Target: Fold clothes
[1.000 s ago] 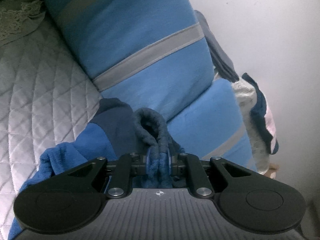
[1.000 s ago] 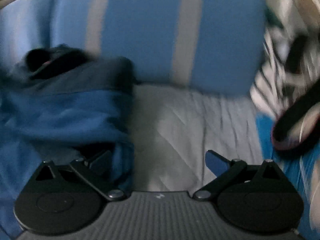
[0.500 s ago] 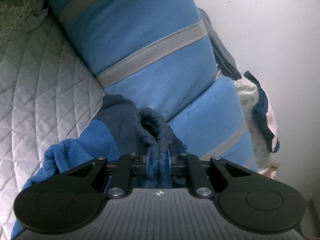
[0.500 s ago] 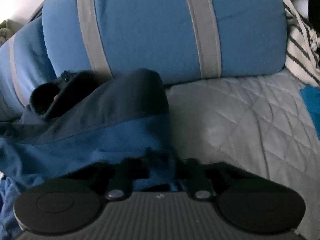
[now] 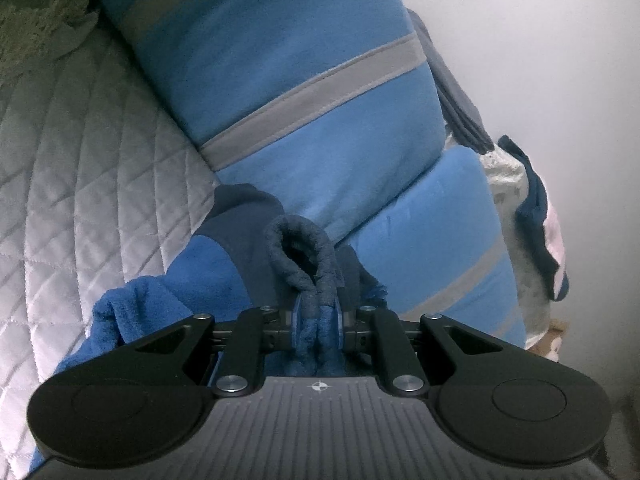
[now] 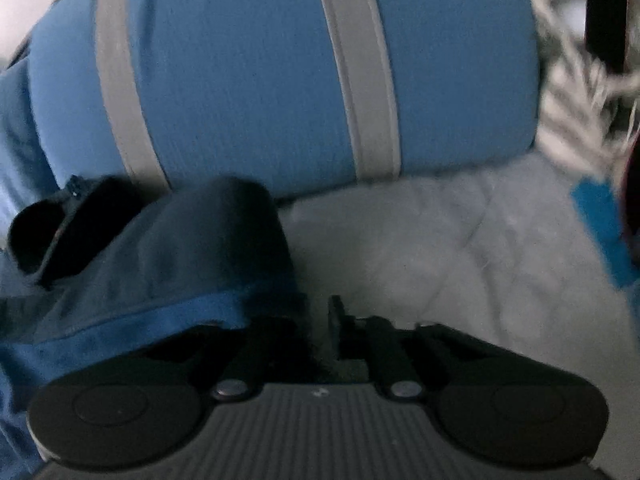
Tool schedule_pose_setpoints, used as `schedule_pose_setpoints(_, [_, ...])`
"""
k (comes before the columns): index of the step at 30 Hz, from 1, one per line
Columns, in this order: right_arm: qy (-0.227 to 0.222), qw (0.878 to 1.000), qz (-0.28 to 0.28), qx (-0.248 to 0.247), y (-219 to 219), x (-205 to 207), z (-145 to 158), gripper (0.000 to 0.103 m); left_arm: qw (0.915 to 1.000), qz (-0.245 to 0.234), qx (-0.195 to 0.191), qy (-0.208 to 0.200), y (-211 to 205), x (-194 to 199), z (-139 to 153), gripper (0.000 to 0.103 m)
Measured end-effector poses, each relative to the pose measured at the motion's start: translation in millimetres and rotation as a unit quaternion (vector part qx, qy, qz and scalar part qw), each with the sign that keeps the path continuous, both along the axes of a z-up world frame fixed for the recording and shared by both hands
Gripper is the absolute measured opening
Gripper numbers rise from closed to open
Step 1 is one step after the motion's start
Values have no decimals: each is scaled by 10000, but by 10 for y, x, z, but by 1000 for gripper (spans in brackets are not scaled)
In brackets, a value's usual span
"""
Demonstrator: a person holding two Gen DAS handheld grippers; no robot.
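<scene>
Fleece (image 5: 208, 276) pinched inside left tool (image 5: 317, 322); edge within right tool (image 6: 320, 332).

The left gripper (image 5: 317, 320) pinches the blue fleece garment (image 5: 224, 268); striped blue cushions (image 5: 280, 92) lean behind, on a quilted cover (image 5: 80, 184).

There are no words, numbers or labels to read on anything in these two views of the bed.
</scene>
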State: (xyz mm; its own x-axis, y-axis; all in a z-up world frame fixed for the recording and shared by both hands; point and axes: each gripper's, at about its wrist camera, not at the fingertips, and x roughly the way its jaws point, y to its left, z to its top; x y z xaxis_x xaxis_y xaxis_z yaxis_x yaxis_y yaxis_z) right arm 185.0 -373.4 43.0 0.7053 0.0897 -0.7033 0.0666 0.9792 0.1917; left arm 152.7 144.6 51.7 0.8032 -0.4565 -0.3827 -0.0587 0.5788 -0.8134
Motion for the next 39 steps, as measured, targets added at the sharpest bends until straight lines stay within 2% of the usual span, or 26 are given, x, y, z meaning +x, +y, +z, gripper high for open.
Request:
schedule_pose_setpoints(1, [-102,9996,138,-216,20,-79,84,64,10000,12,-21,-2,1,-1,1,16])
schedule_pose_setpoints(3, [-269,9950,503,-819,99,-245,195,73,10000,22,-28,0,-2,-10,9,16])
schedule_pose_setpoints(5, [-396,9821,951,-1578,217,-418,247,76,10000,26,-77,-16,2,-22,12,16])
schedule_pose_setpoints(7, [-372,9646,1497,-2139,335,-574,168,77,9998,45,-184,-39,11,-40,23,16])
schedule_pose_setpoints(10, [-306,9446,1973,-2604,475,-727,19,77,9987,66,-502,-109,17,-84,76,16])
schedule_pose_setpoints(13, [-386,9278,2011,-3120,567,-729,-90,78,9960,47,-872,-212,-4,-159,232,16])
schedule_pose_setpoints(16, [-522,9313,1941,-3038,541,-726,-4,81,9933,-22,-1055,-469,-80,-275,473,16])
schedule_pose_setpoints(17, [-662,9343,1966,-2900,545,-763,50,82,9924,-41,-1093,-564,-109,-317,554,16])
schedule_pose_setpoints(19, [-967,9327,2224,-2671,616,-869,131,89,9903,-78,-1167,-753,-168,-399,714,16])
schedule_pose_setpoints(20, [-1121,9258,2380,-2713,687,-936,129,91,9891,-97,-1203,-848,-197,-441,795,16])
schedule_pose_setpoints(22, [-1407,9090,2624,-2916,867,-1061,90,103,9860,-137,-1327,-1000,-254,-511,932,16])
schedule_pose_setpoints(24, [-1526,8962,2742,-3134,1035,-1116,8,103,9823,-181,-1460,-1162,-308,-585,1061,16])
schedule_pose_setpoints(27, [-1717,8828,2548,-3554,1254,-1103,-174,103,9753,-271,-1690,-1394,-366,-674,1203,16])
schedule_pose_setpoints(29, [-1894,8678,2190,-4039,1370,-1049,-310,103,9715,-312,-1810,-1496,-366,-714,1266,16])
schedule_pose_setpoints(30, [-1944,8653,1961,-4183,1368,-1025,-323,103,9700,-314,-1857,-1539,-355,-730,1289,16])
schedule_pose_setpoints(31, [-1966,8689,1614,-4246,1322,-951,-324,103,9684,-316,-1904,-1582,-344,-745,1311,16])
schedule_pose_setpoints(36, [-1873,9075,677,-3698,789,-717,-154,103,9665,-174,-2071,-1506,-187,-750,1277,15])
schedule_pose_setpoints(37, [-1881,9125,761,-3553,716,-716,-127,103,9668,-127,-2086,-1471,-160,-742,1264,15])
schedule_pose_setpoints(39, [-1886,9139,1124,-3413,591,-721,-83,103,9706,7,-1932,-1435,-118,-704,1251,15])
